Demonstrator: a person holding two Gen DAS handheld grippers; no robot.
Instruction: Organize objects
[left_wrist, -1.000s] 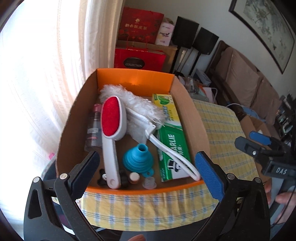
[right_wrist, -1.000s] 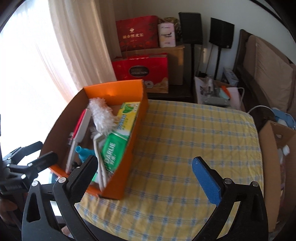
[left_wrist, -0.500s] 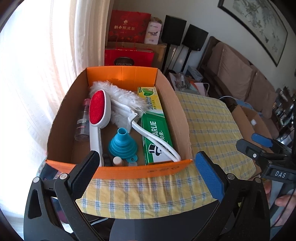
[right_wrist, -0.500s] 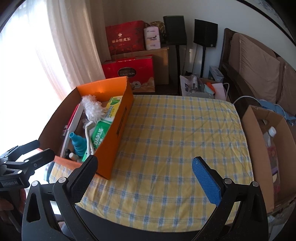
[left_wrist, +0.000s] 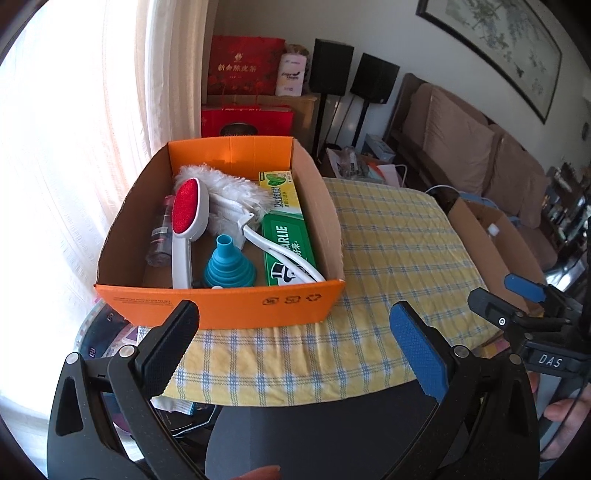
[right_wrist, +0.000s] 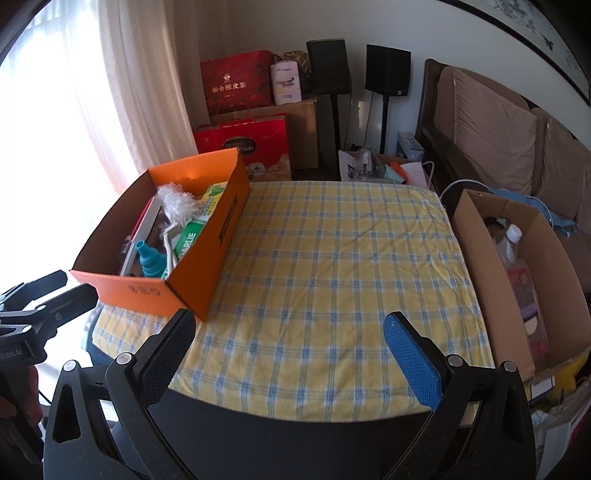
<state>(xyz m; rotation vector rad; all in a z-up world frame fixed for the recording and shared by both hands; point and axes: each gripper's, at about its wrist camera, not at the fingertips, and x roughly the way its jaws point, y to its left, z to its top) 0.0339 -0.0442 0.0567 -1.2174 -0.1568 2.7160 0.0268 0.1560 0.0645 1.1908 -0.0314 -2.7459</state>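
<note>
Inside orange box (left_wrist: 221, 301): brush (left_wrist: 188, 221), funnel (left_wrist: 229, 267), toothpaste (left_wrist: 290, 243).

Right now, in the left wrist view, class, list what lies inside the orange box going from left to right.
Clear bottle → red-faced lint brush → blue funnel → green toothpaste carton. The white duster lies slanted behind several of these, so I leave it out.

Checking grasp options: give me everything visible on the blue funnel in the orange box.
The blue funnel looks like soft ribbed silicone, stepped in collapsible rings. It stands wide mouth down, narrow spout up and tilted slightly left, on the floor of the orange box near the front wall. The lint brush handle lies beside it on the left, the duster handle on the right; contact unclear.
</note>
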